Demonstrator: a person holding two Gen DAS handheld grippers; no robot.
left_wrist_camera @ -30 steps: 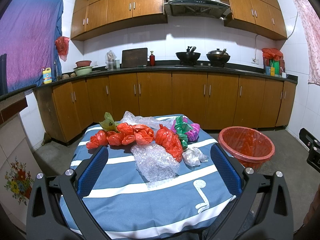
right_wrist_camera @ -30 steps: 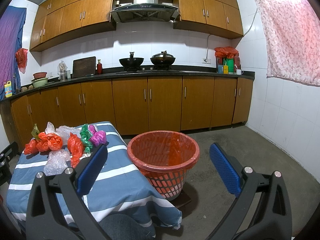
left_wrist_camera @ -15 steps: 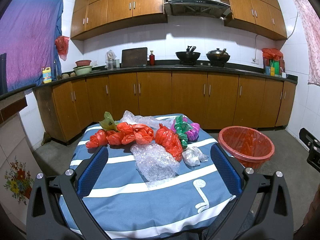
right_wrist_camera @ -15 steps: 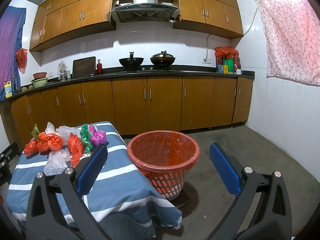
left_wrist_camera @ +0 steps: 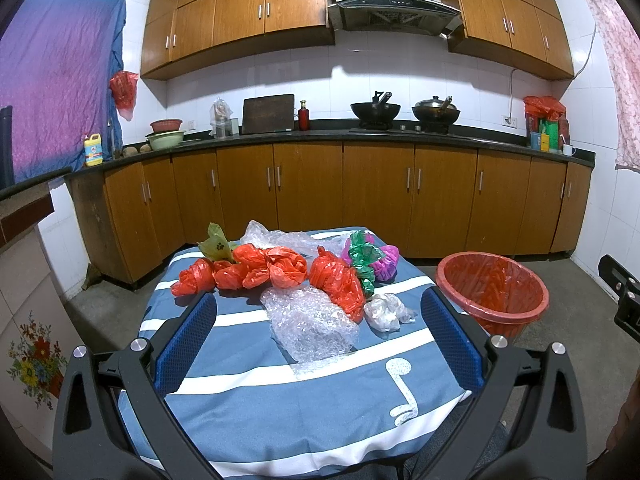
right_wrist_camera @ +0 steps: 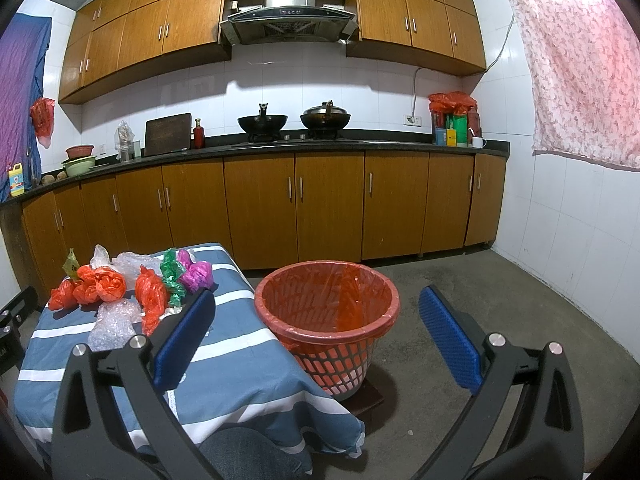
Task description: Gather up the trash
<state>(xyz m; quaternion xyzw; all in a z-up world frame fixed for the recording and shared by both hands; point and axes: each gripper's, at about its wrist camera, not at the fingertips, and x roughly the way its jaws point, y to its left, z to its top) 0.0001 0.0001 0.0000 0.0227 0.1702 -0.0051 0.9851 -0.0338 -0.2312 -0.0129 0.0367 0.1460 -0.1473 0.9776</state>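
Observation:
Crumpled trash lies on a table with a blue-and-white striped cloth (left_wrist_camera: 248,364): several orange plastic bags (left_wrist_camera: 336,284), clear bubble wrap (left_wrist_camera: 312,320), a small white bag (left_wrist_camera: 386,310), a green bag (left_wrist_camera: 362,256), a purple bag (left_wrist_camera: 386,266) and a clear bag (left_wrist_camera: 280,240). A red trash basket (right_wrist_camera: 328,312) with an orange liner stands on the floor right of the table. My left gripper (left_wrist_camera: 318,340) is open and empty, above the table's near side, facing the bubble wrap. My right gripper (right_wrist_camera: 316,336) is open and empty, facing the basket.
Wooden kitchen cabinets (left_wrist_camera: 376,196) with a dark counter run along the back wall, with woks (left_wrist_camera: 376,110) on the stove. A white cupboard with a flower print (left_wrist_camera: 28,344) stands at the left. Concrete floor (right_wrist_camera: 500,292) spreads right of the basket.

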